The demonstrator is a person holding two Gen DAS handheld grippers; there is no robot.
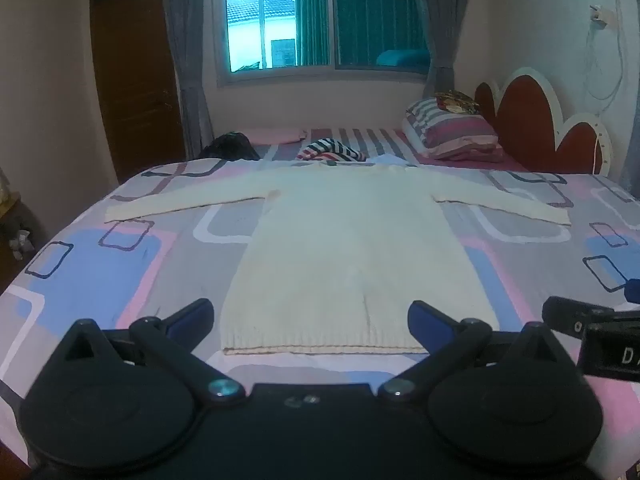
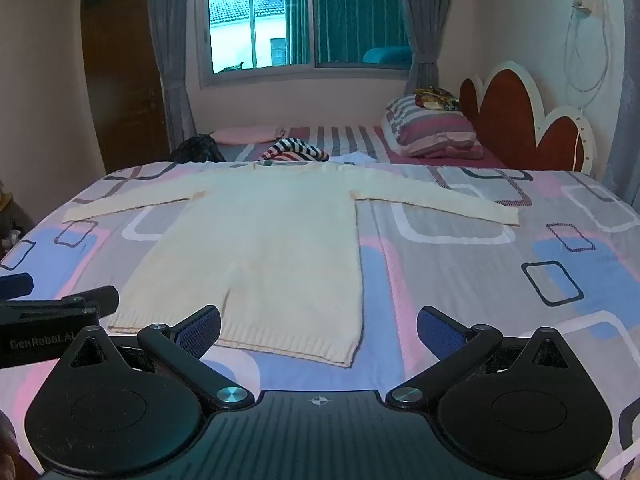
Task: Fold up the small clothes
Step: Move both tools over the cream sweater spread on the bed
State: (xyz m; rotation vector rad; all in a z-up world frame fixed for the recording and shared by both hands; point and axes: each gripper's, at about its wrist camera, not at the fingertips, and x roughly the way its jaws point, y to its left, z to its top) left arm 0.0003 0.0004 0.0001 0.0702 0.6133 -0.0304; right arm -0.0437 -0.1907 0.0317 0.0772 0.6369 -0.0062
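Note:
A cream knitted long-sleeved sweater lies flat on the bed, sleeves spread to both sides, ribbed hem toward me. It also shows in the right wrist view. My left gripper is open and empty, hovering just before the hem, centred on it. My right gripper is open and empty, near the hem's right corner. The right gripper shows at the right edge of the left wrist view; the left gripper shows at the left edge of the right wrist view.
The bed has a patterned pink, blue and grey sheet. Beyond the sweater lie a striped garment, a dark garment and striped pillows by the red headboard. A wooden door and window stand behind.

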